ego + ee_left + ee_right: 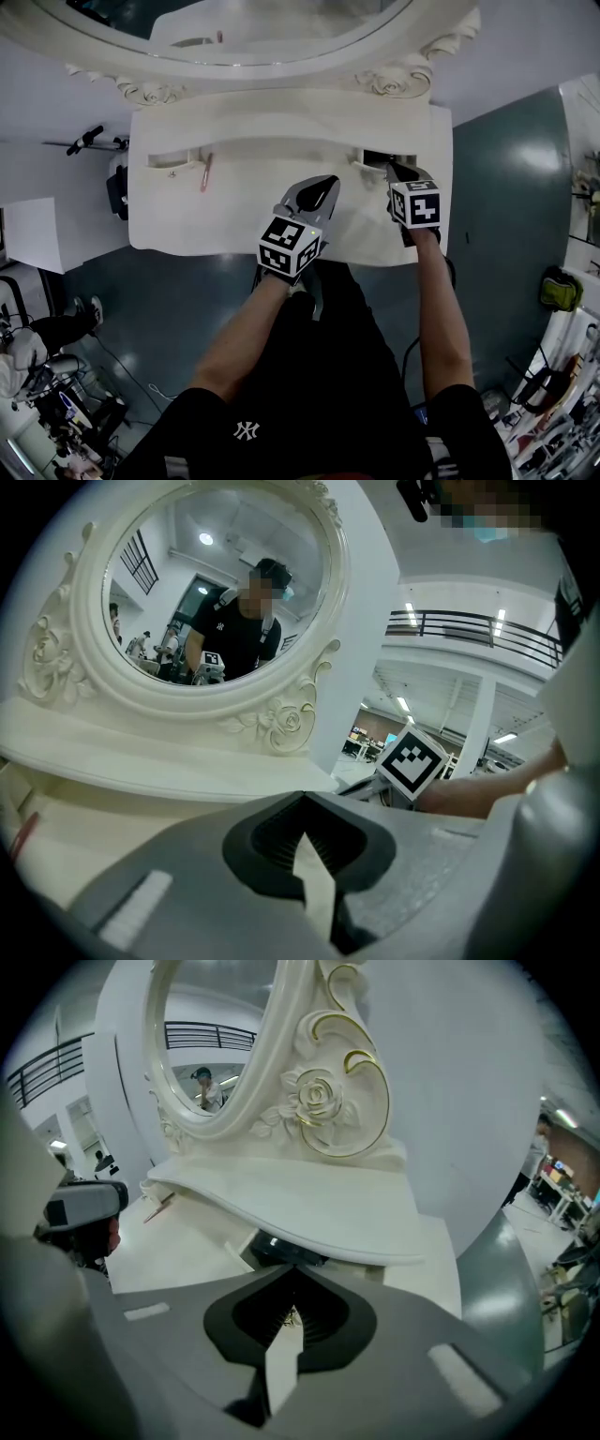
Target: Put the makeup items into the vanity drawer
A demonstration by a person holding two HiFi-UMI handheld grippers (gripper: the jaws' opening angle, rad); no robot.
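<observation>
Both shut: right gripper [392, 171] at the drawer [375, 157] edge; left gripper [329, 182] over open vanity top [216, 223].

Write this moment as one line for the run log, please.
left gripper: shut, empty, over vanity top | right gripper: shut, at right drawer | pink item: on top, not stowed

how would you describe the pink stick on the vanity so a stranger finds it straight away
Find the white vanity under the oval mirror. On its tabletop, left of centre, by the left small drawer, lies a slim pink-red stick. It is the only coloured thing on that white surface.
</observation>
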